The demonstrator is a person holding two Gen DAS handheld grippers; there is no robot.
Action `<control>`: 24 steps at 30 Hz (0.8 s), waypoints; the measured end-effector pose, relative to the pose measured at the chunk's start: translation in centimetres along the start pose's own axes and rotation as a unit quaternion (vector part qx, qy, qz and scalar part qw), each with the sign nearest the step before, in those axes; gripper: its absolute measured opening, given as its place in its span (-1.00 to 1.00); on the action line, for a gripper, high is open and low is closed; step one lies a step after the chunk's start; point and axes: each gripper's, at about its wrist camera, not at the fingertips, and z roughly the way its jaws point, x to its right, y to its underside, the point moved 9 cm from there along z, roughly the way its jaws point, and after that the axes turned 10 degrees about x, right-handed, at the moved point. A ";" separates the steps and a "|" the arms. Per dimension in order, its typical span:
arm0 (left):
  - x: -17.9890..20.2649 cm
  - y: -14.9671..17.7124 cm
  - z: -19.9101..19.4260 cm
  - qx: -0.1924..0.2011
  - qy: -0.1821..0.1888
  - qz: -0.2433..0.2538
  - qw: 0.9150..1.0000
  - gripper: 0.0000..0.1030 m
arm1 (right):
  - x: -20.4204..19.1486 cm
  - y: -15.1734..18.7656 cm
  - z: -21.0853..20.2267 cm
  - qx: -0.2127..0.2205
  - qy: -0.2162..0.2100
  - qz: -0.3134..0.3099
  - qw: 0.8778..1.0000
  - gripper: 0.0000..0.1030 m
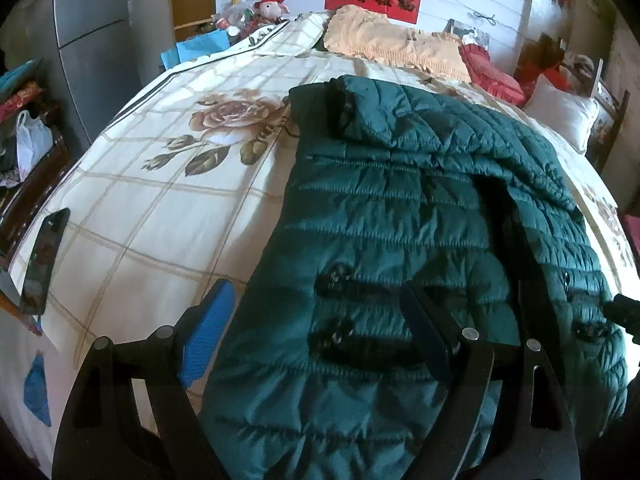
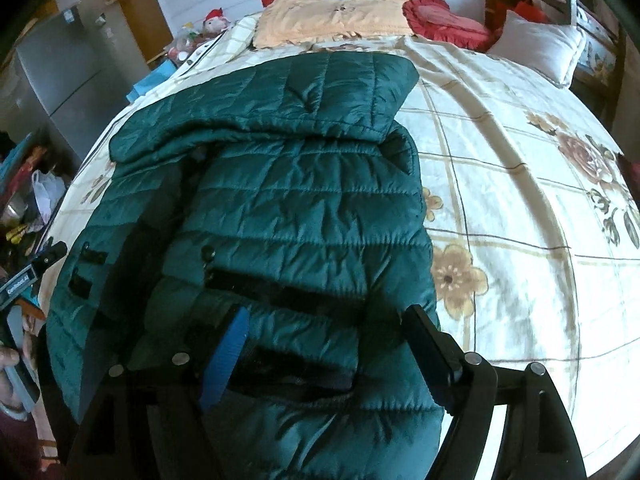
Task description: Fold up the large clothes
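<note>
A dark green quilted jacket [image 1: 400,200] [image 2: 300,200] lies spread on the floral bedsheet [image 1: 160,208] [image 2: 500,200], with its sides folded in and its hood toward the pillows. My left gripper [image 1: 316,292] is open over the jacket's lower left edge. Its blue-padded finger [image 1: 208,332] hangs over bare sheet and its other finger over the fabric. My right gripper [image 2: 326,312] is open above the jacket's lower right part, near black snap tabs [image 2: 280,292]. Neither pair of pads presses on the cloth. A hand [image 2: 10,360] holding the left tool shows at the right wrist view's left edge.
A dark phone [image 1: 44,260] lies on the sheet at the bed's left edge. At the head of the bed are a peach pillow [image 1: 392,44], a red cushion [image 1: 492,72] and a white pillow [image 1: 560,112]. A grey fridge [image 1: 92,40] and clutter stand left of the bed.
</note>
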 end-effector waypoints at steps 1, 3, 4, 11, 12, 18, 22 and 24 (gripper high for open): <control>-0.2 0.2 -0.1 -0.002 0.000 -0.001 1.000 0.65 | -0.2 0.2 -0.3 0.001 -0.001 -0.002 1.000 0.50; -0.4 0.6 -0.2 -0.005 -0.001 -0.003 1.000 0.65 | -0.5 0.5 -0.7 0.002 -0.004 -0.003 1.000 0.50; -0.6 0.9 -0.4 -0.008 0.000 -0.005 1.000 0.65 | -0.7 0.7 -0.9 0.003 -0.004 -0.005 1.000 0.50; -1.7 2.6 -1.1 -0.020 -0.002 -0.007 1.000 0.65 | -0.9 2.2 -1.6 -0.009 -0.003 -0.009 1.000 0.52; -1.9 2.9 -1.1 -0.024 -0.002 -0.009 1.000 0.65 | -0.8 2.4 -1.7 -0.010 -0.001 -0.010 1.000 0.52; -2.3 3.9 -1.4 -0.033 -0.001 -0.015 0.999 0.65 | -0.3 3.1 -2.2 -0.012 0.001 0.001 1.000 0.53; -2.4 4.5 -1.4 -0.040 0.001 -0.017 0.999 0.65 | -0.3 3.4 -2.5 -0.012 0.002 -0.003 1.000 0.54; -2.3 4.8 -1.4 -0.044 0.002 -0.017 0.999 0.65 | -0.4 3.5 -2.6 -0.013 0.002 -0.005 1.000 0.55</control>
